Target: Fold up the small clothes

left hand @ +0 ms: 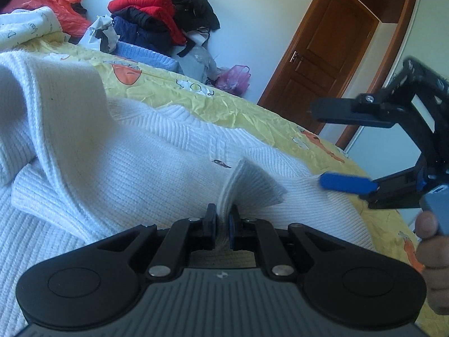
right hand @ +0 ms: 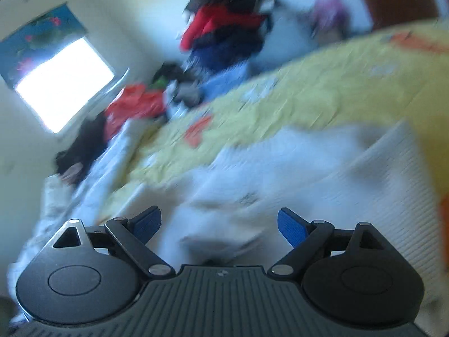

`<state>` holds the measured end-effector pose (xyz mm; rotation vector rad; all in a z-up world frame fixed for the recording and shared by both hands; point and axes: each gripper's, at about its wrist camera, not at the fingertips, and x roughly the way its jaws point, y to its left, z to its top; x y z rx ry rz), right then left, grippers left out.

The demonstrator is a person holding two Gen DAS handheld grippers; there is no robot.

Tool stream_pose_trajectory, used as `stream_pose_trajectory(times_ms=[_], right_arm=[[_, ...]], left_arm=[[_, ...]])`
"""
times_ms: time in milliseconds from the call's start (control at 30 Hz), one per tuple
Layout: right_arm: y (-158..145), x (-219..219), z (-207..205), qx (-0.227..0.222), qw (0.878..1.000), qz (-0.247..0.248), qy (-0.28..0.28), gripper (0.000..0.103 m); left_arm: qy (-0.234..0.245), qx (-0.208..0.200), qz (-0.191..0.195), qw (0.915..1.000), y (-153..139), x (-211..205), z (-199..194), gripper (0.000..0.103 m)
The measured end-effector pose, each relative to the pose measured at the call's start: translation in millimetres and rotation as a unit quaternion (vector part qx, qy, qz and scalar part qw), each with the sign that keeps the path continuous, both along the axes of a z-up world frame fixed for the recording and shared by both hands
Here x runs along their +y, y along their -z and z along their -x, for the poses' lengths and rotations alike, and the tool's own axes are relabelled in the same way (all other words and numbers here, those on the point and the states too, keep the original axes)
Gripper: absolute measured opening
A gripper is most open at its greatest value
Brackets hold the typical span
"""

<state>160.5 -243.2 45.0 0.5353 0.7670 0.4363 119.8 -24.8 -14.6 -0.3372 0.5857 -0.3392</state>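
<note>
Nearest, the left gripper [left hand: 223,219] is clamped on a pinch of the white sweater [left hand: 157,151], its pads pressed together with a ridge of knit standing up between them. That reads as an anchor: holding this edge lets the cloth be lifted or drawn over for a fold without the rest sliding on the bed [left hand: 247,109]. Off to the right, the right gripper [left hand: 331,146] hangs just above the sweater's right side with its jaws wide apart and nothing between them; in its own blurred view the blue pads [right hand: 291,227] stand clear on either side of white cloth below. It looks free to take a second hold, so that both hands can carry one edge together.

The sweater lies across the near part of the bed, on the yellow printed cover. It is a white ribbed knit, thick and soft, with a small dark mark near its middle. It is not flat: a broad fold of it rises at the left, and the pinched ridge puckers by the left gripper. I judge the folding only partly done.

Far off, against the wall, sit a heap of clothes [left hand: 157,14] and an orange bag [left hand: 56,0], and a wooden door [left hand: 322,56] stands at the right
</note>
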Motion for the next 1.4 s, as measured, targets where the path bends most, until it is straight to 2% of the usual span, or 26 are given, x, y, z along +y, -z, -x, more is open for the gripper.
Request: stream_pose_trajectory(times_ms=[67,267,333,467,567,600,633,700,767,833,933,1033,1133,1167,1267,1400], right_arm=[[8,3,-7,0.041,0.999,-0.009,-0.004,0.09],[43,2,-15,0.124,0.992,-0.035,0.006,0.09],[50,-1,-15,0.131,0.99,-0.051,0.012,0.091],[49,-2,-16,0.146,0.986,-0.076,0.02,0.095],[48,-1,-19,0.152,0.985,-0.079,0.019,0.097],[48,-1,-19,0.154,0.984,-0.084,0.019,0.097],[49,-2,-20,0.156,0.983,-0.093,0.018,0.097],[52,-3,-22,0.161,0.981,-0.108,0.02,0.097],[54,-3,-23,0.165,0.978,-0.126,0.022,0.095],[57,-4,-24,0.169,0.975,-0.142,0.022,0.092],[58,-2,-24,0.17,0.975,-0.14,0.022,0.083],[55,10,-21,0.152,0.983,-0.098,0.003,0.074],[49,29,-15,0.119,0.993,-0.013,-0.016,0.039],[49,31,-15,0.114,0.993,0.003,-0.022,0.013],[48,29,-15,0.1,0.995,0.003,-0.025,0.012],[14,18,-19,0.047,0.998,-0.028,-0.021,0.012]], left_arm=[[0.0,0.0,0.002,1.0,0,0,0,0.009],[0.002,0.002,0.011,0.9999,3,3,-2,0.009],[0.005,0.004,0.023,0.9997,3,6,-3,0.011],[0.017,0.018,0.072,0.9971,7,18,-7,0.017],[0.043,0.012,0.107,0.9932,8,25,-4,0.044],[0.049,0.004,0.112,0.9925,7,26,-2,0.066],[0.053,-0.014,0.115,0.9918,4,26,3,0.083],[0.035,-0.052,0.109,0.992,-2,28,14,0.091],[0.005,-0.08,0.114,0.9903,-4,35,21,0.091],[-0.07,-0.117,0.104,0.9851,-8,42,33,0.091],[-0.175,-0.162,0.097,0.9663,-11,55,47,0.092],[-0.231,-0.157,0.11,0.9539,-9,65,49,0.098],[-0.255,-0.145,0.121,0.9483,-6,71,46,0.098],[-0.256,-0.14,0.122,0.9485,-7,72,44,0.098],[-0.254,-0.14,0.117,0.9498,-7,68,38,0.098],[-0.248,-0.164,0.104,0.949,-10,66,49,0.098]])
